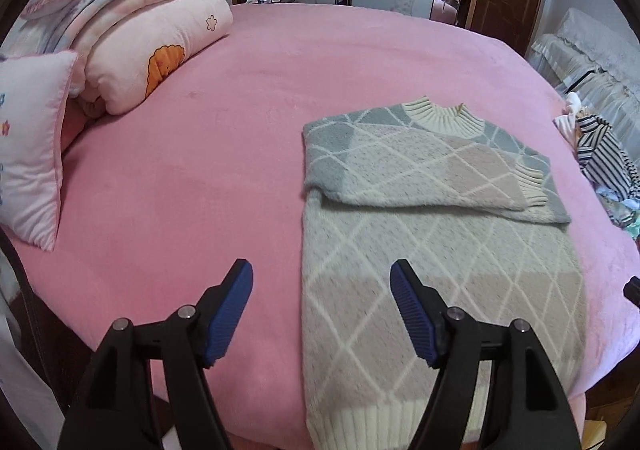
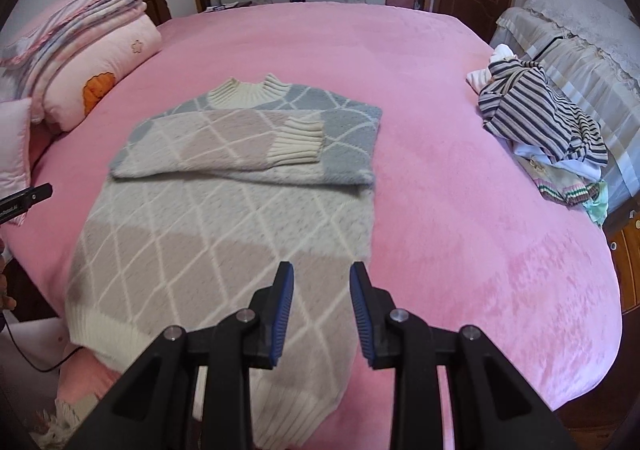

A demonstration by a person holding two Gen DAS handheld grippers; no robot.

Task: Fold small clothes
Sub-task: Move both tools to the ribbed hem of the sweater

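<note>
1. Left wrist view: left gripper (image 1: 321, 278) is hovering spread wide, nothing between its pads, over the sweater's (image 1: 420, 250) left edge; bare pink bed (image 1: 200, 169) is lying open leftward
2. Right gripper (image 2: 321, 282) is hanging part-open, empty, above the sweater's hem
3. Striped clothes pile (image 2: 544, 121) is sitting near the bed's right edge, its lower garments hard to make out

Sweater (image 2: 224, 217): fuzzy knit, ribbed cuffs and hem. Bedcover (image 2: 460, 217) beneath it: plush matt fleece. Gripper pads (image 1: 230, 314): ridged blue rubber on matt black plastic.
</note>
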